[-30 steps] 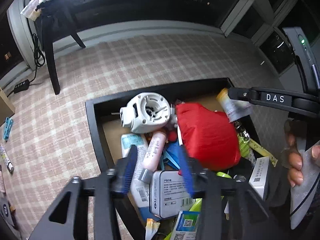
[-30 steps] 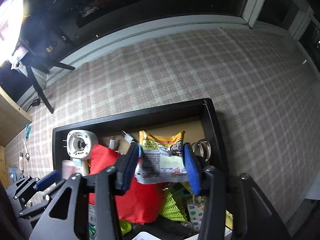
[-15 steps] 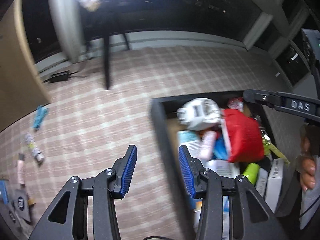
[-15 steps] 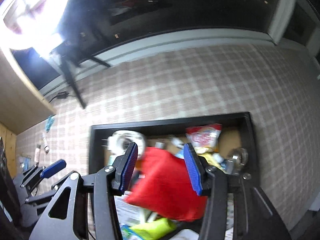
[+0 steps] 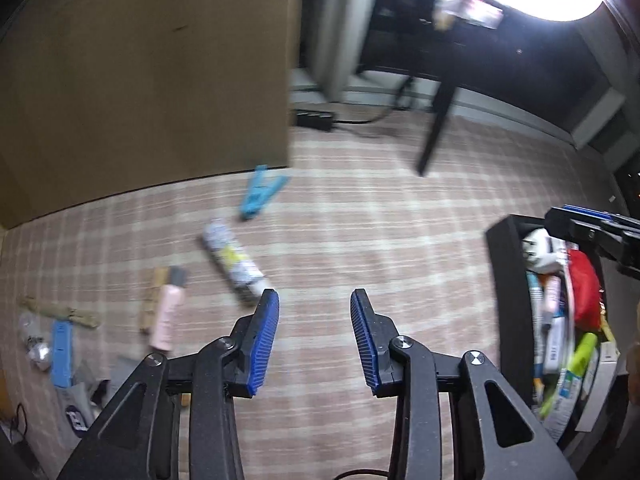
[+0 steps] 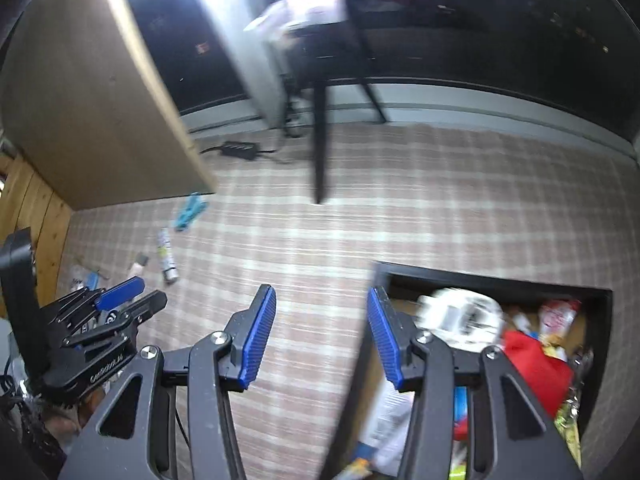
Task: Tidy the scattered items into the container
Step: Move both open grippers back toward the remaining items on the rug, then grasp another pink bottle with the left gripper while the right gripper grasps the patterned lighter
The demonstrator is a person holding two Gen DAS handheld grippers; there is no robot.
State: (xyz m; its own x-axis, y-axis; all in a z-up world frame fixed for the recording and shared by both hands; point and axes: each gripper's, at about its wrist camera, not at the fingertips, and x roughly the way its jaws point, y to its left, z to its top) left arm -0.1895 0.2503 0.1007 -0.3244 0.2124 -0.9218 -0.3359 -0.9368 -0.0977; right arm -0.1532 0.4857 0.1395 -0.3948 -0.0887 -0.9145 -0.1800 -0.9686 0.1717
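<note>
My left gripper is open and empty above bare carpet. Scattered items lie to its left: a patterned tube, a pink bottle, a blue clip and a blue strip. The black container full of items is at the right edge. My right gripper is open and empty, beside the container's left wall. A white round device and a red pouch lie inside. The left gripper also shows in the right wrist view.
A brown cabinet stands behind the scattered items. A black table leg and a power strip with cable are further back. Plaid carpet lies between the items and the container.
Both grippers have swung left, away from the container. The right gripper let go of the snack packet, which now lies in the container. The scattered items have come into view.
</note>
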